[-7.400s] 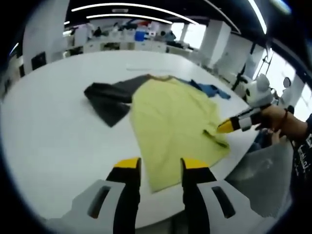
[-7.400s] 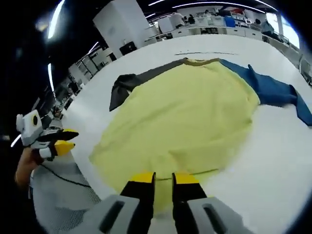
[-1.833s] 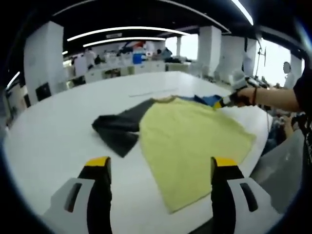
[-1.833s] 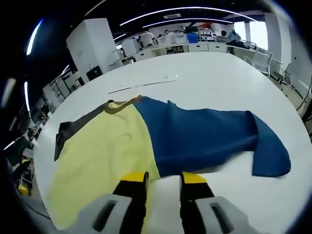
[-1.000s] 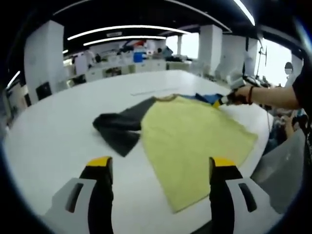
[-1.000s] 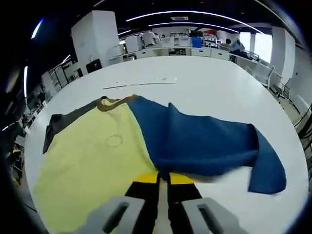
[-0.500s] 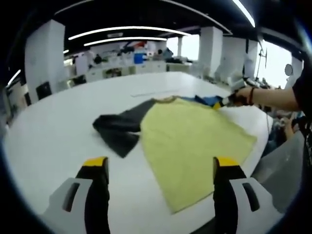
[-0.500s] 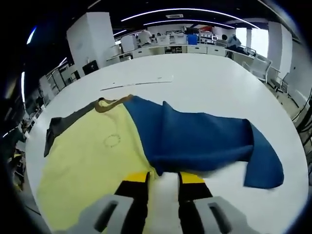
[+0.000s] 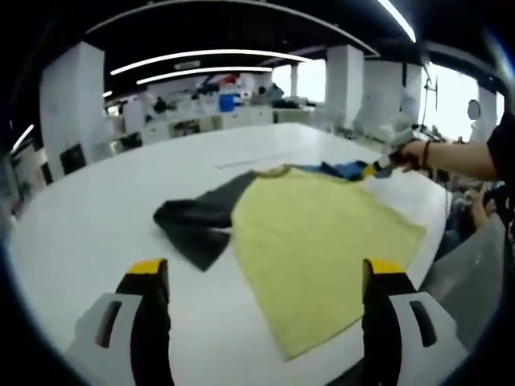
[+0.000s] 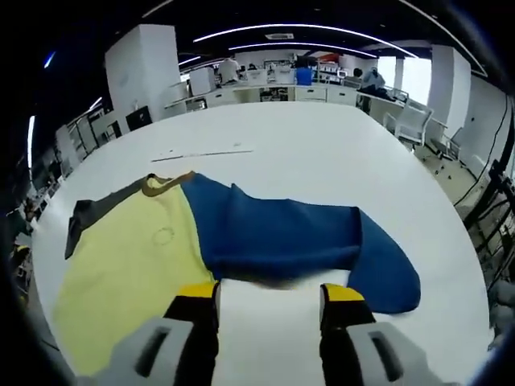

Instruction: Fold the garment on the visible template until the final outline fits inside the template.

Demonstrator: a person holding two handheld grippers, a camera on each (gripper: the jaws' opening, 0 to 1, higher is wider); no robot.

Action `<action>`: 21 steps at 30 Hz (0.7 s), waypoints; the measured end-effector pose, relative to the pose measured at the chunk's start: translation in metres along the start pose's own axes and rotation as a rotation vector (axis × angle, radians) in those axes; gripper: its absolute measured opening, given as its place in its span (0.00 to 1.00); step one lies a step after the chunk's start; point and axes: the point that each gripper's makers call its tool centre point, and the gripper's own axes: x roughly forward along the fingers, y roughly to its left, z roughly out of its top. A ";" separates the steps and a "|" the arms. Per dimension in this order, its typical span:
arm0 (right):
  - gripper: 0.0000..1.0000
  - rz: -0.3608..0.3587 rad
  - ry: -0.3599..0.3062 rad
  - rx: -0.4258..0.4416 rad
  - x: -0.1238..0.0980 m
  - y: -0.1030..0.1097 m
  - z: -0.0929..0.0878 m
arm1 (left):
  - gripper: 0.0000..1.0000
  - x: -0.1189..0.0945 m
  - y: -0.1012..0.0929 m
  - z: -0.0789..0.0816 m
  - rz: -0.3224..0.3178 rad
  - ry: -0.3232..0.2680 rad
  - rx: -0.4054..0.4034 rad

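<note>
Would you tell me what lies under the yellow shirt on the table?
A dark grey sleeve sticks out from under the yellow shirt on one side, a blue sleeve on the other. How far they run beneath is hidden.

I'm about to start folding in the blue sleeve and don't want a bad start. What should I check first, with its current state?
1. Right gripper jaws open, holding nothing: ok.
2. Left gripper jaws open, holding nothing: ok.
3. Blue sleeve lying on the white table, just ahead of the right jaws: ok.
4. Yellow shirt body spread flat: ok.
5. Dark grey sleeve flat: not ok, it looks partly doubled over.
6. Template outline locatable: cannot tell.
</note>
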 end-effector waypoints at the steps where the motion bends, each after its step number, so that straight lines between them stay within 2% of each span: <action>1: 0.49 -0.005 -0.003 -0.001 -0.001 -0.004 0.000 | 0.97 0.000 0.000 0.000 0.000 -0.002 -0.002; 8: 0.51 -0.043 -0.039 0.004 -0.005 -0.026 0.005 | 0.99 0.000 -0.005 0.002 -0.007 -0.003 0.006; 15: 0.47 -0.080 -0.016 -0.013 0.000 -0.045 -0.001 | 0.99 -0.001 -0.007 0.002 -0.012 0.009 0.005; 19: 0.34 -0.058 0.002 -0.025 0.006 -0.042 -0.007 | 0.99 0.000 -0.008 0.003 -0.011 0.009 0.005; 21: 0.33 -0.069 0.016 -0.031 0.009 -0.046 -0.011 | 0.99 0.001 -0.008 0.002 -0.011 0.012 0.006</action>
